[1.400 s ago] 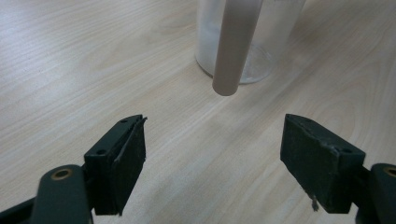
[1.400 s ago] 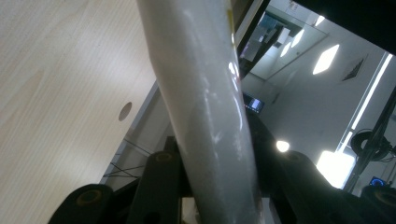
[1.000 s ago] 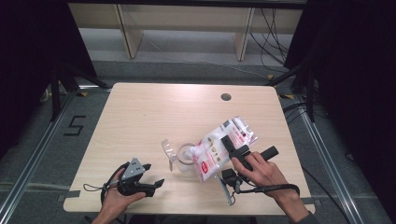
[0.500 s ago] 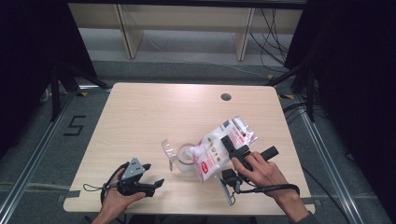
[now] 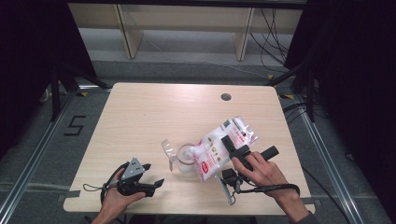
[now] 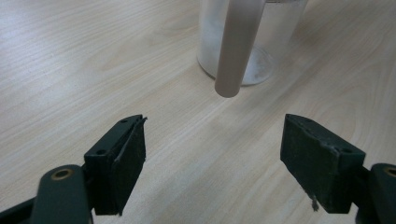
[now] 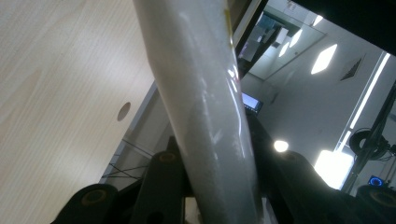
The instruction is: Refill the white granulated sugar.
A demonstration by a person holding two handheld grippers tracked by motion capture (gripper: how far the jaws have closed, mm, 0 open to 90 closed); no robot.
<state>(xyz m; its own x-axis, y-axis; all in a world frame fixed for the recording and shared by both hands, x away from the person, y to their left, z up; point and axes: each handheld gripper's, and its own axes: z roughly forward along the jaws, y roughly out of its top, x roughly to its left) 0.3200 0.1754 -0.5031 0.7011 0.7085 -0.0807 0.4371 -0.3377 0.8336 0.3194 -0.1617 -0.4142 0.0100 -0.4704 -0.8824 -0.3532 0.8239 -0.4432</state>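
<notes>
A: High view first: what is hard to make out?

B: Just below centre of the frame, the clear glass jar [image 5: 186, 157] is half covered by the white bag with red print [image 5: 219, 147], whose lower end leans over its rim. Whether anything leaves the bag, I cannot tell.

A: And the right gripper [image 5: 232, 148]?

B: Lower right of the frame, the right hand [image 5: 259, 170] has it angled toward the upper left, jaws clamped on the bag. In the right gripper view the bag [image 7: 201, 107] rises as a pale band between the jaws, its print hidden.

A: The left gripper [image 5: 148, 176]?

B: Lower left of the frame, low over the desk [image 5: 154, 112] in the left hand [image 5: 116, 198], pointing right toward the jar. Its jaws stand wide apart with nothing between them.

A: Anything in its way?

B: In the left gripper view a blurred beige bar [image 6: 237, 44] crosses in front of the jar [image 6: 247, 42], top centre; what it is, I cannot tell. A round hole [image 5: 226, 97] sits in the desk, upper right.
</notes>
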